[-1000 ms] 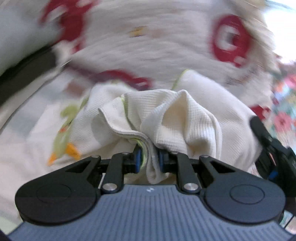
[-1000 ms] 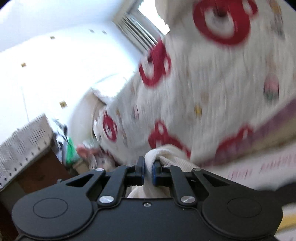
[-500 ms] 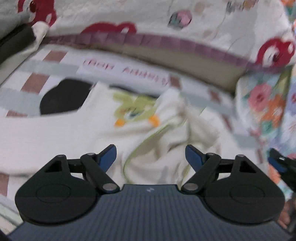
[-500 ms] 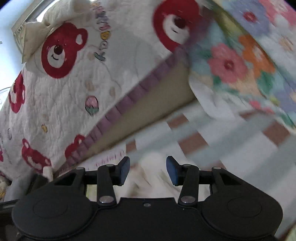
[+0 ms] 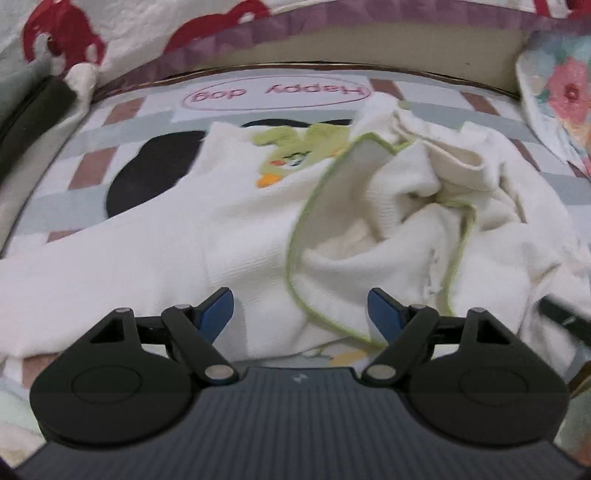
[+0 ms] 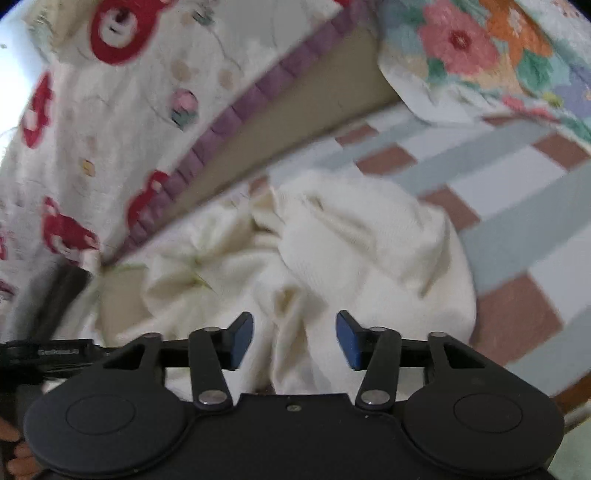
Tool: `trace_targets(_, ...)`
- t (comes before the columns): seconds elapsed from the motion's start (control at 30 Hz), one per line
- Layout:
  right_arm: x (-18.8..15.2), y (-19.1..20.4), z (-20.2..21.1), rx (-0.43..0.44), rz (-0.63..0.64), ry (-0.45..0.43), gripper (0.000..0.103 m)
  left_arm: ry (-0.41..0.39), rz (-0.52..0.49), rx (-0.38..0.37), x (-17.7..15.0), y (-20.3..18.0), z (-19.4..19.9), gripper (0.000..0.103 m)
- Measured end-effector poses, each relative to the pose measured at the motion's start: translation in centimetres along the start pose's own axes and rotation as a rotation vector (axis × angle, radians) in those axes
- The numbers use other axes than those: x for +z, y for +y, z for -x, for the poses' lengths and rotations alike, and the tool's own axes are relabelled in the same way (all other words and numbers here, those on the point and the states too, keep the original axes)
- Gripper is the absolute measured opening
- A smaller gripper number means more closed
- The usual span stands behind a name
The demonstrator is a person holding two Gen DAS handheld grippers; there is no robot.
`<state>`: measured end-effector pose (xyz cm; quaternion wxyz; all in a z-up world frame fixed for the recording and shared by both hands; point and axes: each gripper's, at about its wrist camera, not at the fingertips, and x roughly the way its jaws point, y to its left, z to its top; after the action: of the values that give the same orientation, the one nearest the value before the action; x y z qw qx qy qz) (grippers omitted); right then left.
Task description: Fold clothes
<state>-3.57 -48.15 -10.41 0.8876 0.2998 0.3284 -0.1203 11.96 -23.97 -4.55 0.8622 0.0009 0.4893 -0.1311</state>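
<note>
In the left wrist view, the left hand-held gripper [image 5: 301, 314] hangs low over a cream garment [image 5: 229, 236] with its blue-padded jaws spread wide and nothing between them. The garment lies crumpled on a checked mat [image 5: 92, 162] of grey, white and brown squares that bears a black dog shape and the words "Happy dog" in a pink oval. Its left part lies fairly flat and shows a green cartoon figure [image 5: 295, 155] with an orange beak, while the right part is bunched into folds edged with lime-green trim [image 5: 295, 229]. Behind the mat runs a quilt [image 5: 110, 22] with red bear prints and a purple border, and a floral cloth [image 5: 557, 81] sits at the upper right. In the right wrist view, the right hand-held gripper [image 6: 294, 339] is likewise wide open and empty, poised just above the heaped end of the same garment [image 6: 351, 240], which lies on the checked mat [image 6: 517, 192] close to the quilt's purple border [image 6: 229, 122]. The floral cloth [image 6: 480, 48] fills the upper right corner. At the bottom left edge, fingertips [image 6: 14, 450] of the person's hand just show beside the gripper body.
</note>
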Motion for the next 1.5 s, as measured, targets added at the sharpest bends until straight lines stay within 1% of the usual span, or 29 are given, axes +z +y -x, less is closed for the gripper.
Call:
trace_targets(0.03,-0.5,0.1,-0.5,-0.026,-0.01,0.02,0.058,-0.007,-0.013,0.011,0.0,-0.2,-0.1,0.079)
trace_targets(0.07,-0.9,0.3,-0.5,-0.02,-0.008,0.013,0.058,-0.014,-0.026,0.022,-0.1,-0.4,-0.2,0.079)
trace_targets(0.1,-1.1,0.5,-0.3,-0.005,-0.003,-0.002,0.057,-0.021,-0.039,0.032,-0.1,-0.6,-0.2,0.079)
trace_targets(0.17,-1.1,1.1,0.2,0.047,0.011,-0.024,0.056,-0.039,-0.02,0.007,-0.1,0.0,-0.1,0.079)
trace_targets(0.2,-1.0,1.5,0.6,0.071,0.026,-0.052,0.055,-0.043,-0.012,-0.005,-0.1,0.2,-0.1,0.074)
trace_targets(0.23,-1.0,1.8,1.1,0.093,0.041,-0.082,0.054,-0.048,-0.003,-0.016,-0.1,0.5,-0.1,0.057)
trace_targets(0.27,-0.9,2.2,1.2,0.138,0.062,-0.077,0.05,-0.033,-0.003,-0.018,-0.1,0.4,-0.4,0.047)
trace_targets(0.3,-0.7,2.5,1.2,0.189,0.084,-0.061,0.043,-0.017,-0.004,-0.019,-0.1,0.4,-0.8,0.032)
trace_targets(0.33,-0.8,2.9,0.9,0.224,0.096,-0.032,0.041,-0.002,-0.005,-0.02,-0.1,0.4,-1.1,0.027)
trace_targets(0.37,-0.9,3.3,0.6,0.254,0.105,0.001,0.041,0.014,-0.005,-0.021,-0.1,0.3,-1.4,0.027)
trace_targets(0.4,-1.1,3.6,0.5,0.258,0.117,0.013,0.041,0.03,-0.006,-0.023,-0.1,0.3,-1.7,0.027)
trace_targets(0.47,-1.6,4.2,0.2,0.233,0.15,0.027,0.042,0.014,0.02,-0.031,0.0,0.7,-1.4,0.027)
trace_targets(0.5,-1.8,4.5,0.0,0.208,0.171,0.034,0.044,0.008,0.041,-0.027,0.1,1.0,-1.3,0.03)
trace_targets(0.57,-2.1,5.1,-0.3,0.157,0.214,0.049,0.048,0.003,0.089,-0.02,0.3,1.8,-1.2,0.041)
trace_targets(0.63,-2.5,5.5,-0.7,0.116,0.244,0.073,0.051,-0.014,0.133,-0.014,0.7,2.6,-1.4,0.055)
trace_targets(0.7,-2.8,5.1,-1.1,0.061,0.214,0.148,0.054,-0.013,0.151,-0.01,1.3,3.1,-2.2,0.06)
trace_targets(0.77,-2.7,4.1,-1.2,0.094,0.101,0.17,0.056,0.028,0.116,0.002,2.1,3.2,-3.8,0.06)
trace_targets(0.8,-2.7,3.6,-1.2,0.116,0.039,0.176,0.056,0.026,0.104,0.002,2.3,3.1,-4.0,0.059)
trace_targets(0.87,-2.5,2.4,-1.4,0.18,-0.082,0.18,0.055,-0.005,0.063,-0.018,2.4,2.9,-3.7,0.04)
trace_targets(0.9,-2.4,1.8,-1.5,0.22,-0.126,0.167,0.056,-0.021,0.04,-0.032,2.2,2.7,-3.3,0.019)
trace_targets(0.93,-2.4,1.3,-1.6,0.253,-0.159,0.152,0.057,-0.041,0.014,-0.027,2.1,2.4,-2.8,0.007)
trace_targets(1.0,-2.6,0.5,-1.9,0.318,-0.219,0.147,0.058,-0.094,-0.093,0.039,1.8,1.2,-1.6,0.007)
trace_targets(1.07,-2.8,-0.3,-3.1,0.384,-0.316,0.205,0.058,-0.155,-0.213,0.092,1.7,-0.1,-0.4,0.006)
trace_targets(1.13,-2.7,-0.3,-4.0,0.427,-0.349,0.193,0.034,-0.211,-0.339,0.148,1.8,-1.4,0.7,0.006)
trace_targets(1.17,-2.4,0.1,-4.3,0.437,-0.326,0.189,0.007,-0.231,-0.374,0.159,2.1,-1.7,1.6,0.006)
trace_targets(1.23,-1.0,1.0,-2.3,0.499,-0.3,0.157,0.006,-0.266,-0.379,0.135,2.8,-1.3,4.0,0.006)
trace_targets(1.37,2.0,2.8,2.7,0.64,-0.251,0.089,0.006,-0.275,-0.427,0.015,1.7,0.3,11.3,0.005)
trace_targets(1.43,3.1,3.5,6.0,0.696,-0.226,0.097,0.006,-0.28,-0.451,-0.045,1.1,1.1,15.0,0.005)
trace_targets(1.5,3.5,3.7,9.5,0.715,-0.242,0.179,0.006,-0.284,-0.474,-0.106,0.5,1.9,18.7,0.005)
